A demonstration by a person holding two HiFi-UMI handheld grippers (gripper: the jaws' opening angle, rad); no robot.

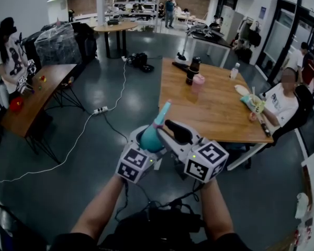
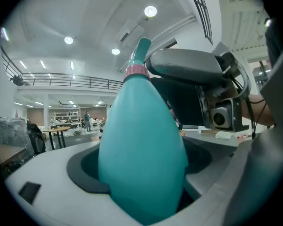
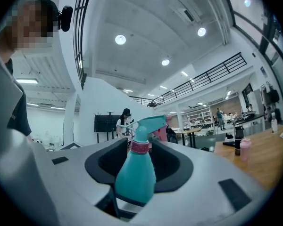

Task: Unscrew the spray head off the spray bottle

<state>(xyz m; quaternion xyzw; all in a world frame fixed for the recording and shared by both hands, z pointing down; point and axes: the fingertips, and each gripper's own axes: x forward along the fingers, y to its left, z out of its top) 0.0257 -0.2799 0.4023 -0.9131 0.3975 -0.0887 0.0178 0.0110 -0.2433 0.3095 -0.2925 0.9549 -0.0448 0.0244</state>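
Currently the spray bottle (image 1: 150,138) hangs in mid-air above the floor, well apart from the wooden table (image 1: 209,106), with the left gripper (image 2: 144,178) clamped on its teal body. The right gripper (image 3: 139,173) stands wide apart around the bottle's upper part, its pads apparently clear of the spray head (image 3: 151,124), so it holds nothing. Expect three likely faults. If you close on the nozzle or trigger rather than the pink collar (image 3: 140,146), the head may flex or fire instead of unthreading. If the twist overcomes the left grip, the smooth tapered body probably rotates or slides out. With nothing beneath, any slip drops the bottle to the floor.
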